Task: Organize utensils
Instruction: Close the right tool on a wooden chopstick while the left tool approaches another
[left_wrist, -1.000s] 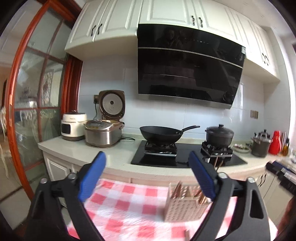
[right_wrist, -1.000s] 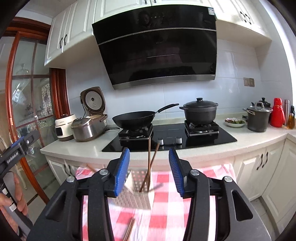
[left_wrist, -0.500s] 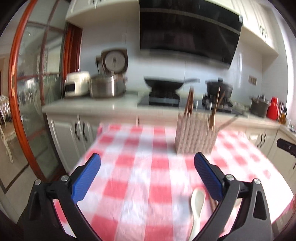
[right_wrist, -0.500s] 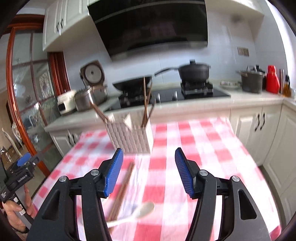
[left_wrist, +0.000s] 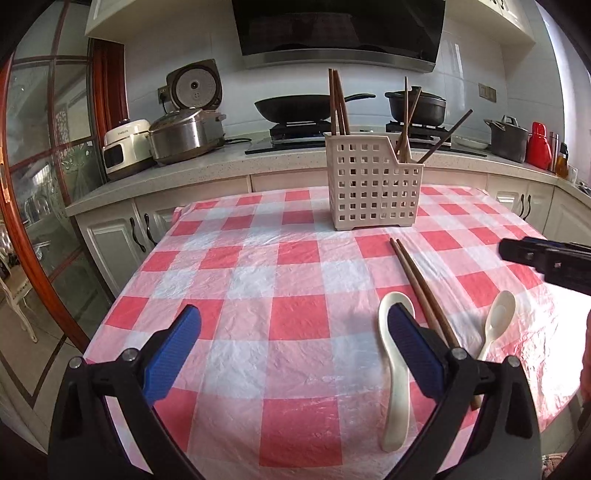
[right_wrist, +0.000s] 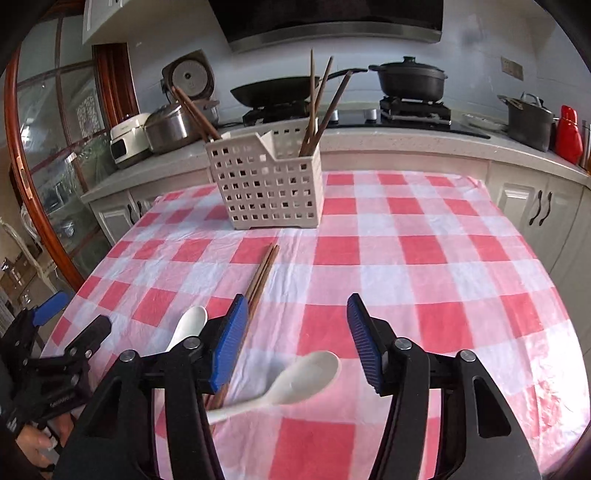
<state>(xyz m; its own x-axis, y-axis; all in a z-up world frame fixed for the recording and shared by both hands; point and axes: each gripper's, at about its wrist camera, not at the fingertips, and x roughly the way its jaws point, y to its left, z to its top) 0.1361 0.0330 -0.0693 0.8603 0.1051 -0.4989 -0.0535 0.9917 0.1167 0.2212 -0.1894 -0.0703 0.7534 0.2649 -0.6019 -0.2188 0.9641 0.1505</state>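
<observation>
With both grippers spread and empty, right gripper (right_wrist: 293, 345) hovers over a white spoon (right_wrist: 295, 380) near the caddy (right_wrist: 266, 181); loose chopsticks (right_wrist: 262, 273) alongside risk getting nudged or pinched too.

Crinkled glossy plastic tablecloth (left_wrist: 258, 266), perforated matt plastic utensil holder (left_wrist: 373, 184), smooth dark wooden chopsticks (left_wrist: 417, 280), glossy white spoons (right_wrist: 288, 384)

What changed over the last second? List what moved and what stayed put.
Both grippers tipped down from facing the stove toward the checkered table. The left gripper and right gripper stayed open throughout and took hold of nothing. Now in view are two white spoons and the loose chopsticks lying flat. The utensil basket kept its place, chopsticks still standing in it.
</observation>
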